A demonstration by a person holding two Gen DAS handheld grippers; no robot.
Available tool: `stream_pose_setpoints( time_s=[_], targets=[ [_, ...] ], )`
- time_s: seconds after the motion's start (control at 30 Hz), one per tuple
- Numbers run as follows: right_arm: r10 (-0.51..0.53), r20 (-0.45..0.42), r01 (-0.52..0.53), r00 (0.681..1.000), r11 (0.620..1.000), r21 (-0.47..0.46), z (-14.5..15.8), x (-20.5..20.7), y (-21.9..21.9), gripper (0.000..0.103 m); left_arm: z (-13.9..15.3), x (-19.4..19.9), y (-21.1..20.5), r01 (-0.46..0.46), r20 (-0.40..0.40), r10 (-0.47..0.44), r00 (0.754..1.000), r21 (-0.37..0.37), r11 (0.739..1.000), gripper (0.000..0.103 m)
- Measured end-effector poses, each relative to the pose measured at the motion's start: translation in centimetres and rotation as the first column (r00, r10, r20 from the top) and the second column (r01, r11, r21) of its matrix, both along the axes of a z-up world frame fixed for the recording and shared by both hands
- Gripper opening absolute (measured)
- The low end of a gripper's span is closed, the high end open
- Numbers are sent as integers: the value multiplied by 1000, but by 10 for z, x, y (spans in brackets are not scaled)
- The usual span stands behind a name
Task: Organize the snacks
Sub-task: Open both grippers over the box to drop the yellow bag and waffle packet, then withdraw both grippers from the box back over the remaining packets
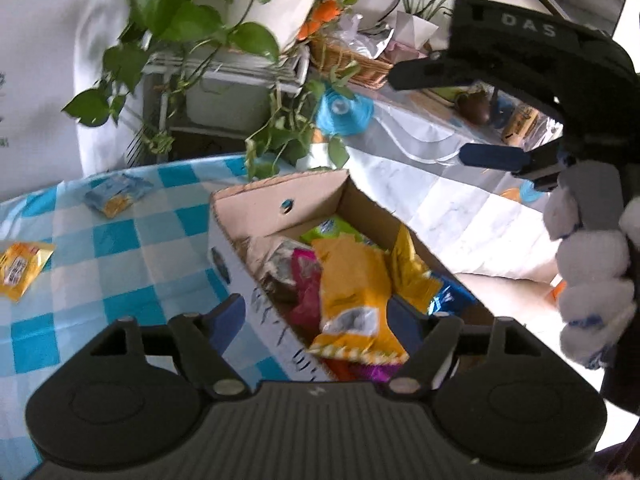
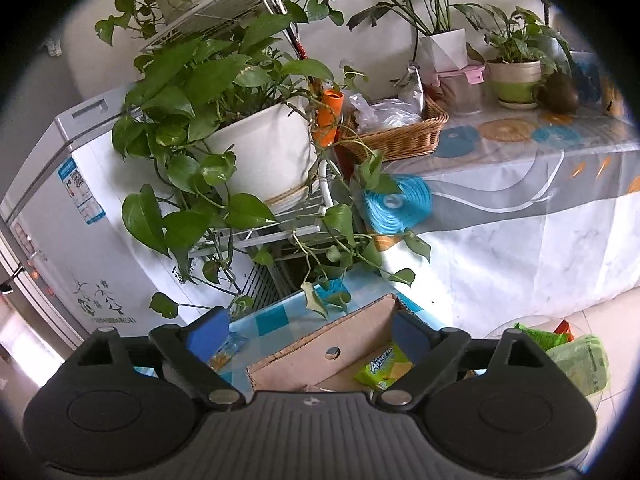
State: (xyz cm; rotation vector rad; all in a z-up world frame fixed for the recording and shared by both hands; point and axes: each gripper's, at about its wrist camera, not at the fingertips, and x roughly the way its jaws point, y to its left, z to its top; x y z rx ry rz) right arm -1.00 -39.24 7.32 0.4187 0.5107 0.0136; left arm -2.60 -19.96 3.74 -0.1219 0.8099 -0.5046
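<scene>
A cardboard box [image 1: 256, 216] stands on the blue-checked table [image 1: 120, 256] and holds several snack packs, with a yellow pack [image 1: 352, 292] on top. My left gripper [image 1: 316, 320] is open and empty, just above the box's near end. A blue-yellow pack [image 1: 116, 196] and a yellow pack [image 1: 20, 268] lie on the table to the left. My right gripper [image 2: 308, 336] is open and empty, held above the box [image 2: 320, 356], where a green pack [image 2: 384, 368] shows. The right gripper also shows in the left wrist view [image 1: 472, 116], at the upper right.
Potted plants on a white rack [image 2: 256, 152] stand behind the table, with trailing vines over its far edge. A white appliance [image 2: 60, 208] is at left. A counter with a wicker basket [image 2: 400, 136] is at right. A bin with green bags [image 2: 576, 356] sits on the floor.
</scene>
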Motion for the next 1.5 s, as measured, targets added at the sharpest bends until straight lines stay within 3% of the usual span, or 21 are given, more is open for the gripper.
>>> stream_pose_setpoints(
  time_s=[0.1,0.23,0.67,0.87,1.07,1.33,1.5],
  targets=[
    [-4,-2,4,1000,1000,7,-1,2,3,95,-3,1,14,-17,-13,17,1000,6,1000,90],
    [37,4,-37,999,999,31,-2,5,9,96,-5,4,31,-37,-9,38,999,39,999,90],
    [154,-39,-155,987,987,-42,-5,19,54,102,-6,25,102,-117,-36,121,992,93,989,94],
    [186,-72,-192,980,977,-97,-8,26,77,102,-2,44,143,-171,-20,176,984,158,973,95],
    [206,-105,-214,973,974,-73,-12,34,90,102,-6,72,177,-219,-47,233,971,209,953,96],
    [258,-132,-268,957,961,-70,-17,44,112,102,-34,100,187,-164,-109,197,974,253,953,96],
    [274,-142,-285,951,956,-67,-19,48,121,102,-45,114,185,-106,-78,134,988,294,950,96]
  ],
)
